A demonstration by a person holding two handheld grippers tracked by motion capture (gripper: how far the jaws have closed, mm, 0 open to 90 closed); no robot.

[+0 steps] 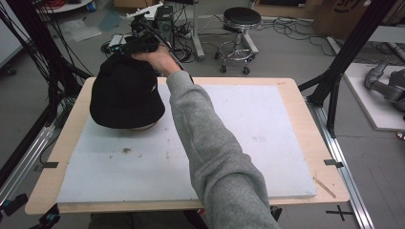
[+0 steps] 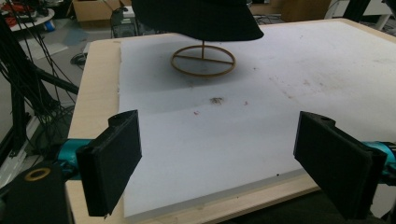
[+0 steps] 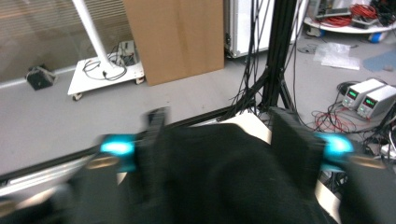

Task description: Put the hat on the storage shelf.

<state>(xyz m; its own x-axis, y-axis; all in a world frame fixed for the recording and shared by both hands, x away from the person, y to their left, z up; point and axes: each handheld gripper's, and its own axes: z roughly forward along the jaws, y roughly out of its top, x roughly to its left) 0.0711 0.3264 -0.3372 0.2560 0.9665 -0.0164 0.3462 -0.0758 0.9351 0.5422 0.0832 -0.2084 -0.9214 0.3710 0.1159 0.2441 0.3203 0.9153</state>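
A black hat point(image 1: 126, 93) rests on a thin wooden stand with a ring base point(image 2: 203, 60), at the far left of the white mat point(image 1: 248, 124). A grey-sleeved arm reaches across the table to it. My right gripper point(image 1: 138, 45) is at the hat's far top edge. In the right gripper view the black hat point(image 3: 219, 177) bulges between the two jaws of my right gripper point(image 3: 222, 135), which press on the fabric from both sides; the image is blurred. My left gripper point(image 2: 219, 126) stands open and empty over the mat's near edge, facing the hat point(image 2: 201, 18).
The mat lies on a wooden tabletop point(image 1: 305, 143). Black frame posts point(image 1: 344, 62) stand at the right and left sides. A stool point(image 1: 241, 19), cables and power supplies point(image 3: 369, 98) sit on the floor beyond the table.
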